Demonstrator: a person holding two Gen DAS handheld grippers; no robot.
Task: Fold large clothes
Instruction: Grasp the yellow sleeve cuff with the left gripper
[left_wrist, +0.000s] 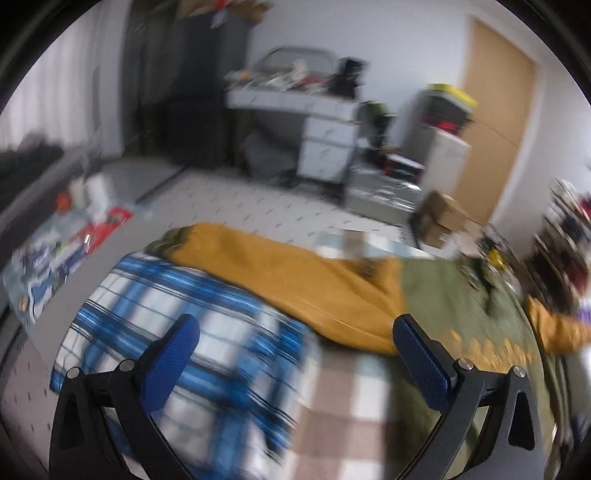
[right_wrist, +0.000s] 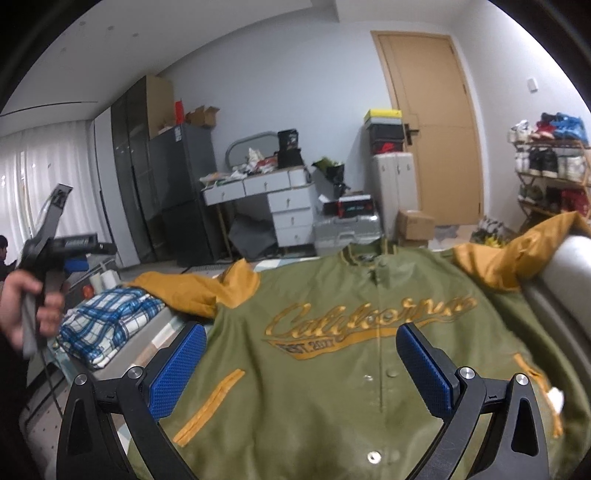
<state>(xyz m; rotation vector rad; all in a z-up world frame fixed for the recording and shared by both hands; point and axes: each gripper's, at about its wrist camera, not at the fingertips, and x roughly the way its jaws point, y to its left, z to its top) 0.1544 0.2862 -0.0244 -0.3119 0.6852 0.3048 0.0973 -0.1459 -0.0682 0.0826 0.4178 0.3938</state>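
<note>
An olive-green jacket (right_wrist: 332, 369) with mustard sleeves and "California" lettering lies front-up and spread flat on the bed. Its left sleeve (right_wrist: 192, 290) stretches toward a folded blue plaid shirt (right_wrist: 107, 325). My right gripper (right_wrist: 301, 328) is open and empty, hovering over the jacket's chest. My left gripper (left_wrist: 295, 325) is open and empty, above the plaid shirt (left_wrist: 177, 332) and the mustard sleeve (left_wrist: 288, 277); the view is blurred. The left gripper also shows in the right wrist view (right_wrist: 44, 236), held up in a hand at the far left.
A white pillow or bolster (right_wrist: 565, 273) lies under the jacket's right sleeve. Beyond the bed stand a cluttered white desk (right_wrist: 266, 188), a dark cabinet (right_wrist: 177, 192), boxes (right_wrist: 415, 223), a shoe rack (right_wrist: 550, 173) and a door (right_wrist: 432, 122).
</note>
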